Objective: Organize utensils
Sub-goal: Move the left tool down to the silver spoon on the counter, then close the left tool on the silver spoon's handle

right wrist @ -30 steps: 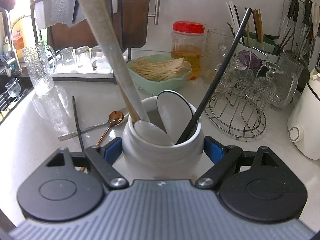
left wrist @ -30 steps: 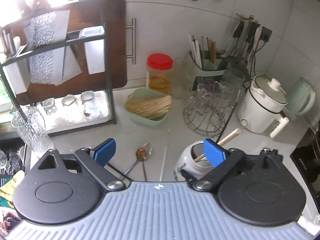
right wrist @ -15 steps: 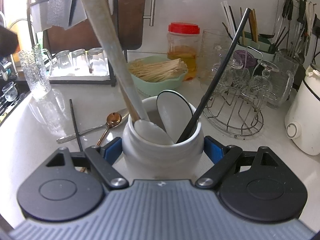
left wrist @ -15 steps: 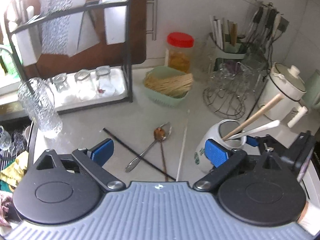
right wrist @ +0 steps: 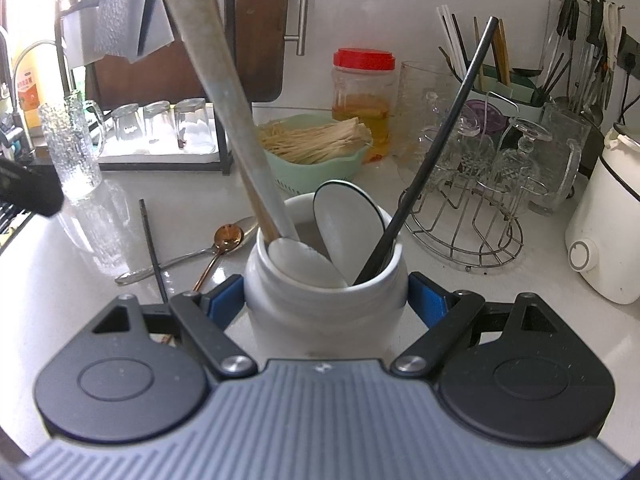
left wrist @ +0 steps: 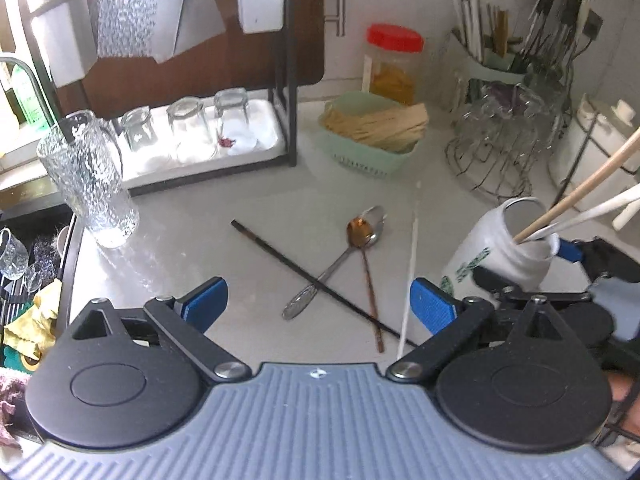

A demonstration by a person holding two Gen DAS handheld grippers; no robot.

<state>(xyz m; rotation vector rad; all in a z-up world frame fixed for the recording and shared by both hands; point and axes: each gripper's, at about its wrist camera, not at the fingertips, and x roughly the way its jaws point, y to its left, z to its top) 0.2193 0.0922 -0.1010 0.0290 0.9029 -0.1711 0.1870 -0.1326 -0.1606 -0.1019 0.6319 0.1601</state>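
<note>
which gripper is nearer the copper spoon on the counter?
Left. The left gripper hangs open above the copper spoon. The right gripper is off to the side, shut on the white jar.

A white ceramic jar (right wrist: 324, 304) holds upright utensils; two spoons (left wrist: 356, 236) and chopsticks (left wrist: 316, 278) lie crossed on the counter.

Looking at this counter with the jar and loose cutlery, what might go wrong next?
The loose pieces cross: the black chopstick lies over the silver spoon and copper spoon, so lifting one may drag the others.

The white jar, clamped by the right gripper, holds long handles leaning out; a bump could tip it.

The tall textured glass stands near the counter edge, close to the open left gripper.
</note>
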